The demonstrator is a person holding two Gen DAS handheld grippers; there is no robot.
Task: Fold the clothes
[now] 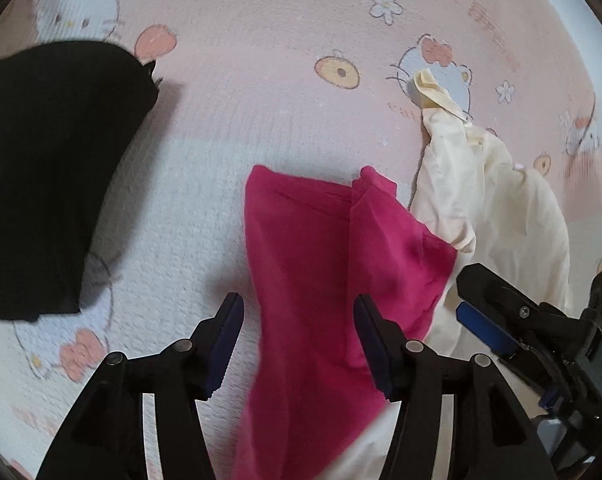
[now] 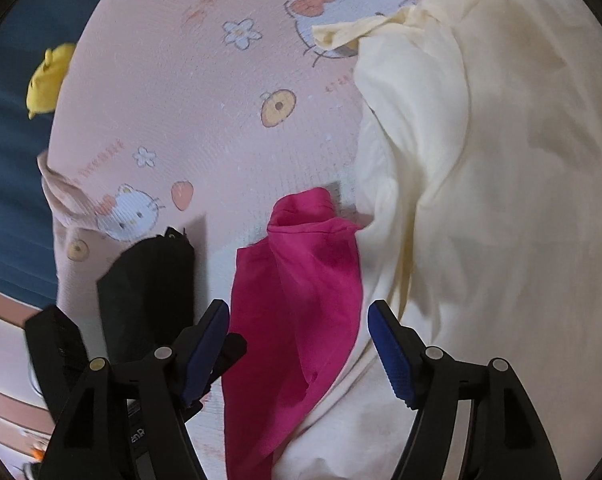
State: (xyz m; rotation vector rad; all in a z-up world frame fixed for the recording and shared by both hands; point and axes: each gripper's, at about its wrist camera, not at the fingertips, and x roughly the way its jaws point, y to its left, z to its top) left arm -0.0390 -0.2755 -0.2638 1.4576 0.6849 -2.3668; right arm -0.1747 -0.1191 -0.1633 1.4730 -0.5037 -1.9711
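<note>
A magenta garment point(image 1: 321, 264) lies crumpled on the pink cat-print sheet point(image 1: 261, 80), its right edge overlapping a cream garment point(image 1: 497, 208). My left gripper point(image 1: 299, 312) hovers just above the magenta cloth, open, with the cloth seen between its fingers but not pinched. In the right wrist view the magenta garment point(image 2: 297, 292) sits between the wide-open fingers of my right gripper point(image 2: 299, 312), and no pad presses on it. The cream garment point(image 2: 481, 200) spreads in loose folds to the right. My right gripper point(image 1: 469, 296) also shows at the lower right of the left wrist view.
A black folded garment point(image 1: 49, 168) lies to the left on the sheet, and it appears again as the black garment point(image 2: 149, 288) in the right wrist view. A yellow cloth item point(image 2: 49, 80) rests on a blue surface point(image 2: 9, 200) beyond the sheet's left edge.
</note>
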